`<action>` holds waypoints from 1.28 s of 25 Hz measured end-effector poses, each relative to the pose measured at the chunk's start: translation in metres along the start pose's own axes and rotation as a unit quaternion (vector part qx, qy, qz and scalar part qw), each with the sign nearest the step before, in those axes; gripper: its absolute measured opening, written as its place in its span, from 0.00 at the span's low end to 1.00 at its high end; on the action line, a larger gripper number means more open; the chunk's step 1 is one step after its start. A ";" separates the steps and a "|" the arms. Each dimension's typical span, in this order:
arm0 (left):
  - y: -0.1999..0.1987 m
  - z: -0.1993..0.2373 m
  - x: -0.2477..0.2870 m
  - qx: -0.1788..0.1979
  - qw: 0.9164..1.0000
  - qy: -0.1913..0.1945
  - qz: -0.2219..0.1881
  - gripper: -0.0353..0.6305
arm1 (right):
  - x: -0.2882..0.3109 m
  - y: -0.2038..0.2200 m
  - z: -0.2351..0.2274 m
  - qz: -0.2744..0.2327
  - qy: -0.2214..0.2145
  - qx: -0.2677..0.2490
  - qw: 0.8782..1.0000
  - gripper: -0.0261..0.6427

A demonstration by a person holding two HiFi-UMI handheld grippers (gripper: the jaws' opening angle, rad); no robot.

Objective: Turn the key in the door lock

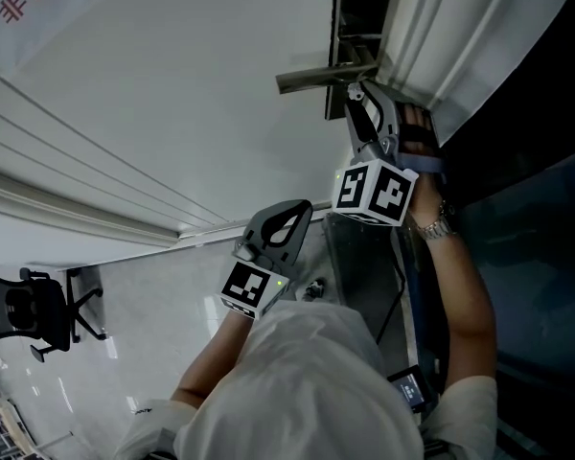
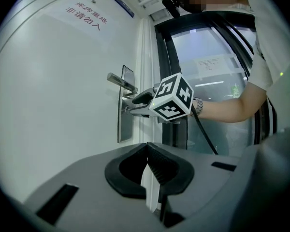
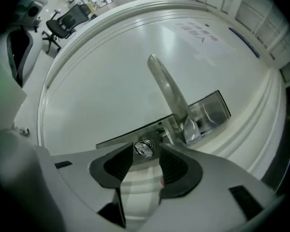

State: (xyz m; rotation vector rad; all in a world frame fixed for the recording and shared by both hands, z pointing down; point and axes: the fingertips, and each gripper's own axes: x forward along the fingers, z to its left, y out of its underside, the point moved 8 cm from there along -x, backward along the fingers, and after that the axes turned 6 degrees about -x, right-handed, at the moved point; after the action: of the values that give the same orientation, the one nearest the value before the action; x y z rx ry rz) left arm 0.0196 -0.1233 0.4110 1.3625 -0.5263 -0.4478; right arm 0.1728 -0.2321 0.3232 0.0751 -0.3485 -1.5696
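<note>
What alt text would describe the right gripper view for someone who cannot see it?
The right gripper, jaws open, straddles a small silver key in the steel lock plate of a white door, not pressing on it. Beside the key, a metal lever handle juts from the same plate.

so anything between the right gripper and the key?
Nothing. The right gripper view shows the open right gripper right at the key, with only bare air on both sides of the key.

A small silver key sits in the round door lock, its head protruding.
</note>
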 end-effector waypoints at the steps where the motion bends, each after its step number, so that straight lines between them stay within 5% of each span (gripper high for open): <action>1: 0.000 0.001 0.000 0.000 1.000 -0.001 0.000 0.07 | 0.001 -0.001 0.001 0.002 0.003 -0.015 1.000 0.29; 6: 0.004 0.002 -0.002 0.000 1.000 -0.004 0.002 0.07 | 0.008 -0.005 0.006 0.012 0.009 -0.045 0.999 0.27; 13: 0.001 0.000 0.001 -0.008 1.000 -0.002 -0.001 0.06 | 0.013 -0.006 0.006 0.020 0.023 0.003 1.000 0.12; 22: 0.002 0.004 0.002 -0.008 1.000 -0.003 0.002 0.07 | 0.013 -0.001 0.002 0.012 0.044 0.161 0.986 0.06; 27: 0.002 0.008 0.002 -0.006 1.000 -0.005 0.004 0.07 | 0.012 0.001 -0.002 -0.002 0.045 0.318 0.947 0.06; 32: 0.003 0.011 0.001 -0.007 1.000 -0.008 0.006 0.07 | 0.012 0.009 -0.008 -0.023 0.022 0.492 0.870 0.06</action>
State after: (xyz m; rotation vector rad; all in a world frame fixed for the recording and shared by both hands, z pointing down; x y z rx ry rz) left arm 0.0137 -0.1318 0.4154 1.3429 -0.5436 -0.4535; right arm 0.1834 -0.2454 0.3206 0.9122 -1.0922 -1.2874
